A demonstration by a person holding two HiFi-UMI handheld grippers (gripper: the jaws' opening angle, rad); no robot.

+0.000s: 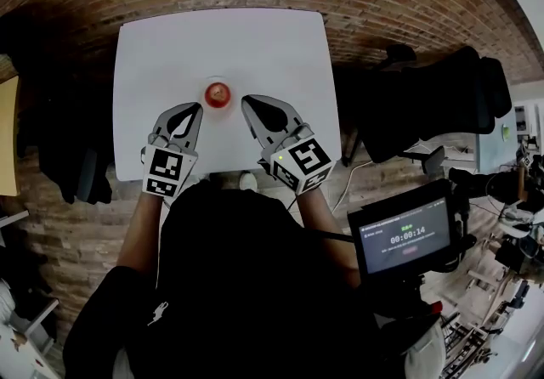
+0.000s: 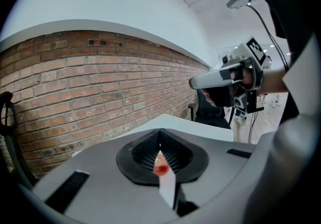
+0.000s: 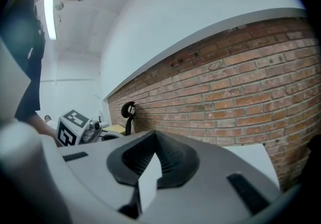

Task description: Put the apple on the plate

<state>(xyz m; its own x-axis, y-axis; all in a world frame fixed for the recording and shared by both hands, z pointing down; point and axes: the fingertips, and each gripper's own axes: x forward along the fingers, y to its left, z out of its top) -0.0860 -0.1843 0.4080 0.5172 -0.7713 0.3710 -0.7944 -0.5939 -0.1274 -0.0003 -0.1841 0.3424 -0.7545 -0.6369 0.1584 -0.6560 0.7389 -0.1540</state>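
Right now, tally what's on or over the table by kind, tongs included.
apple: 1
plate: 1
tongs: 2 (left tongs, right tongs, both shut, empty)
Total: 4

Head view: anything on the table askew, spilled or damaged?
Nothing stands out. The apple sits on the plate on the table, nothing spilled; the left gripper and right gripper are shut, empty, either side of it.
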